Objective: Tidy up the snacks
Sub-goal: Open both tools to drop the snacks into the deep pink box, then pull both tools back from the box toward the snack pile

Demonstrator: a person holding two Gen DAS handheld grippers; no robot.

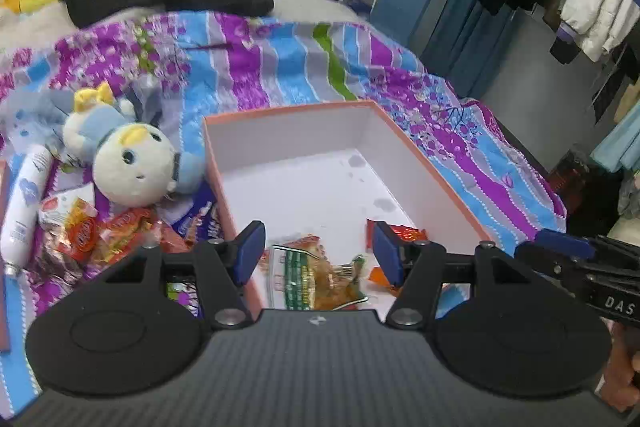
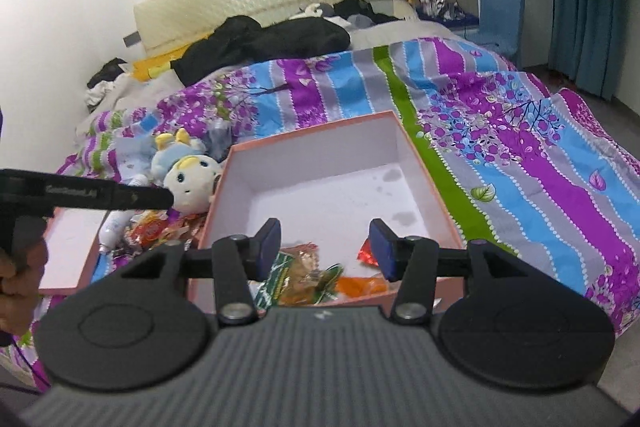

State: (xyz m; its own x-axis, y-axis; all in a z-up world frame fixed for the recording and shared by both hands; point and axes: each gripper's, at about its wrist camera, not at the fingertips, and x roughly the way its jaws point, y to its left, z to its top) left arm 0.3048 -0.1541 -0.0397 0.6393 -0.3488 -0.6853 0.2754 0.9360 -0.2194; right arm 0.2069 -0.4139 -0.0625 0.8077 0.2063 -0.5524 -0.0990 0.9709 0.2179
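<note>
Both the left gripper (image 1: pixel 318 251) and right gripper (image 2: pixel 325 249) hang parted and empty above the pink-rimmed box (image 1: pixel 404 141); snack packets (image 1: pixel 320 277) lie at its near edge, partly hidden, far floor bare; loose snacks (image 1: pixel 100 231) blur beside the plush toy (image 1: pixel 132 163)

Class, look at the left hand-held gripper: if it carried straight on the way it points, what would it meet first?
Probably the snack packet lying in the open box, right between the left hand-held gripper's open, empty jaws; depth is hard to judge.

A salmon-edged white box (image 1: pixel 404 147) is lying on a purple, blue, grey and green striped floral bedspread (image 1: pixel 280 63).
</note>
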